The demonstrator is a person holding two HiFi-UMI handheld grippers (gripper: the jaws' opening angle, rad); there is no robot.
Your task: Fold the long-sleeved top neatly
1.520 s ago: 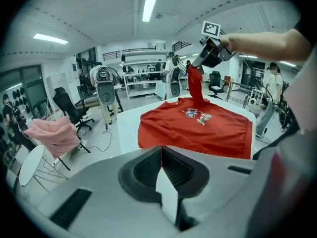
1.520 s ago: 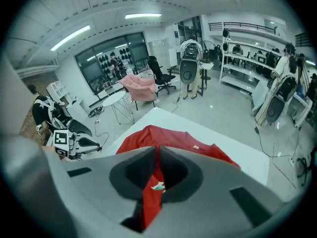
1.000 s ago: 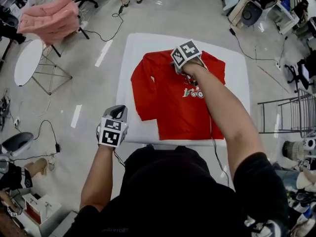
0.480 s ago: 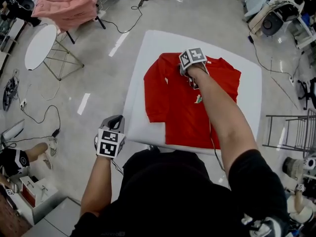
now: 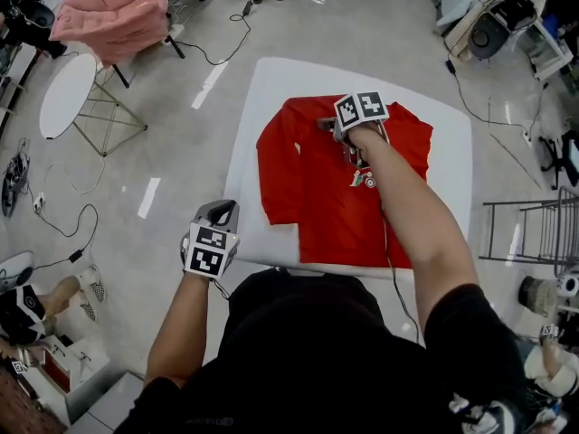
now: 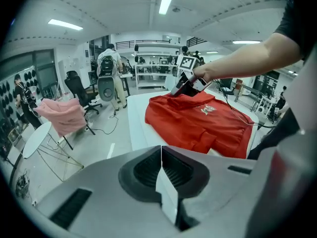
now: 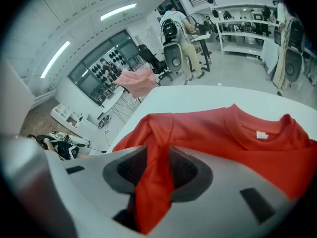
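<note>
Your right gripper (image 5: 327,125) sits at the upper centre of the head view, down on the red long-sleeved top (image 5: 317,197) near its collar end. Its fingers (image 7: 126,170) have just been opening and now stand spread, w/ a raised fold of the red fabric running up between them. A white label shows inside the neckline at the right of the right gripper view.

The top lies spread on the white tabletop (image 5: 267,89) in the middle of the frame, hem toward you and collar away. The sleeve on the picture's left lies down along the body. The print on its chest shows just beside your right forearm.

Your left gripper (image 5: 219,210) hangs at lower left, just off the tabletop's left edge and apart from the top. Its fingers (image 6: 143,167) are pressed together w/ nothing between them.

Upper left: a pink garment (image 5: 113,16) draped over a stand, w/ a white round side table (image 5: 63,93) below it. A metal rack (image 5: 529,229) stands at the right edge.
</note>
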